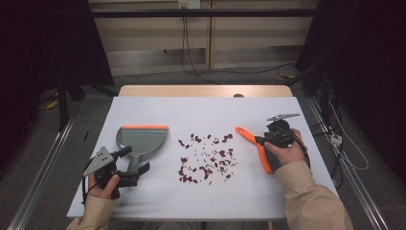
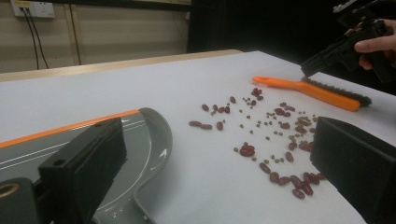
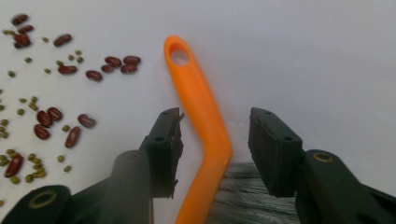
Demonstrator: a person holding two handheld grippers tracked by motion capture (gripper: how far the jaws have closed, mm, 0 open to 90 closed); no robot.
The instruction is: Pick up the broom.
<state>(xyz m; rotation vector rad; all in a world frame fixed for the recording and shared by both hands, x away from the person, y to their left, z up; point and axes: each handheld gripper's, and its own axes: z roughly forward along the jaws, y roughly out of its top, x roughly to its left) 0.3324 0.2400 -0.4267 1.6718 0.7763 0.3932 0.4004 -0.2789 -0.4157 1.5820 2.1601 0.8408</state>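
- Holding the right tongs (image 3: pixel 214 123) low over the orange brush (image 3: pixel 201 121), you are keeping their jaws spread wide, one on each side of the handle just above its bend, and neither jaw is touching it yet.
- You are gripping nothing with those tongs; the brush is lying flat on the white surface (image 1: pixel 201 112), its eyelet end pointing toward the far side and its grey bristles (image 3: pixel 243 193) lying below the bend, between the jaws.
- In the high view you are keeping your right hand (image 1: pixel 286 152) over the bristle end of the brush (image 1: pixel 253 143), at the right of the surface.
- You are resting the left tongs (image 1: pixel 136 166) near the front left of the surface, just at the handle of the grey dustpan (image 1: pixel 141 141), which is lying flat with its orange lip turned toward the far edge.
- You are holding those tongs wide open too, with nothing between the jaws; in the left gripper view one jaw is sitting over the dustpan (image 2: pixel 144 140) and the other over the beans.
- You are leaving the scattered red and green beans (image 1: pixel 207 155) loose on the surface between the dustpan and the brush, touching neither.
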